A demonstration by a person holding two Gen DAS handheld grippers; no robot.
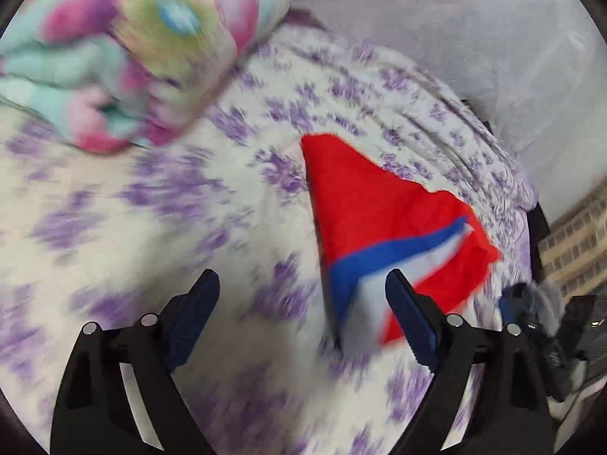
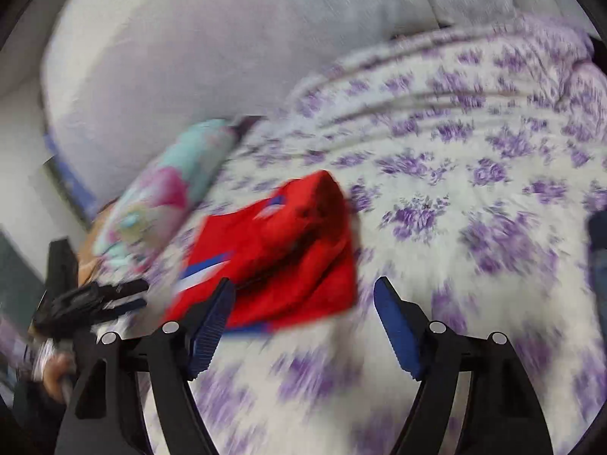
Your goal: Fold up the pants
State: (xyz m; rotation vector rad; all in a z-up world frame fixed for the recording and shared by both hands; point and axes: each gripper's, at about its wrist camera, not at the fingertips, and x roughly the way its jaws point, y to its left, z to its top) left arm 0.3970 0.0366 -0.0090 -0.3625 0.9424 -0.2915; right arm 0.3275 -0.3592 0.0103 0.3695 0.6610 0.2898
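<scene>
Both jaws stand wide apart and grip nothing — left gripper (image 1: 301,288), right gripper (image 2: 303,295). The red pants (image 2: 273,254) lie bunched on the flowered bed (image 2: 474,227) just ahead — a hasty pinch could catch one layer only.

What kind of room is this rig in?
Most likely a bedroom: the red pants lie on a purple-flowered bedspread, a pastel pillow or plush sits alongside, and a pale padded headboard or cushion backs it.
</scene>
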